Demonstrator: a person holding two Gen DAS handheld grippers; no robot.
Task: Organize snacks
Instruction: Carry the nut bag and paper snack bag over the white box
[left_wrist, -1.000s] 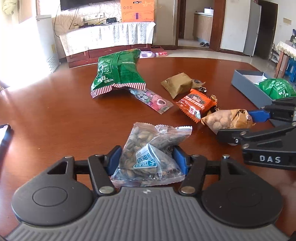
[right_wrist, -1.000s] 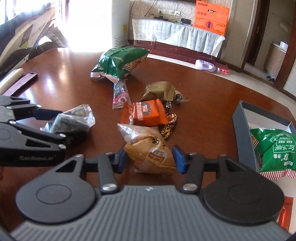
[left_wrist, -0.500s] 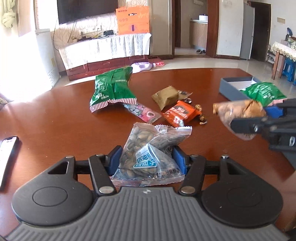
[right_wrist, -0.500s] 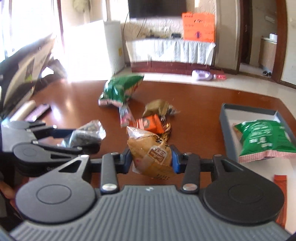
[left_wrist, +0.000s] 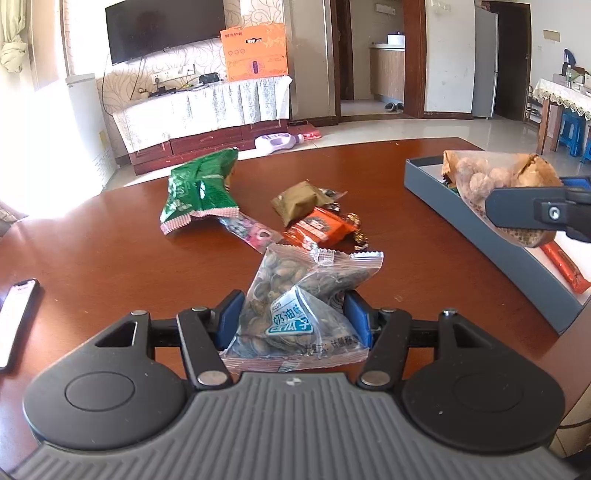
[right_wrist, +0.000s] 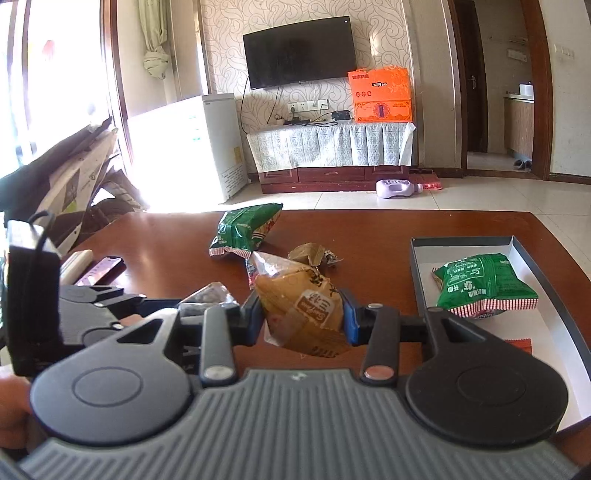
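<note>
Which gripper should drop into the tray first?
Right. In the left wrist view the right gripper, shut on the brown nut bag, hangs at the grey tray wall. The left gripper holds the seed packet over bare table, short of it.

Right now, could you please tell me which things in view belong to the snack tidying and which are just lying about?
Part of the job:
- clear packet of seeds, in the left gripper
- tan packet of round nuts, in the right gripper
- grey shallow box
- green crinkled bag
- orange foil packet
- olive-brown packet

Just lying about:
- black phone
- purple bottle on the floor
</note>
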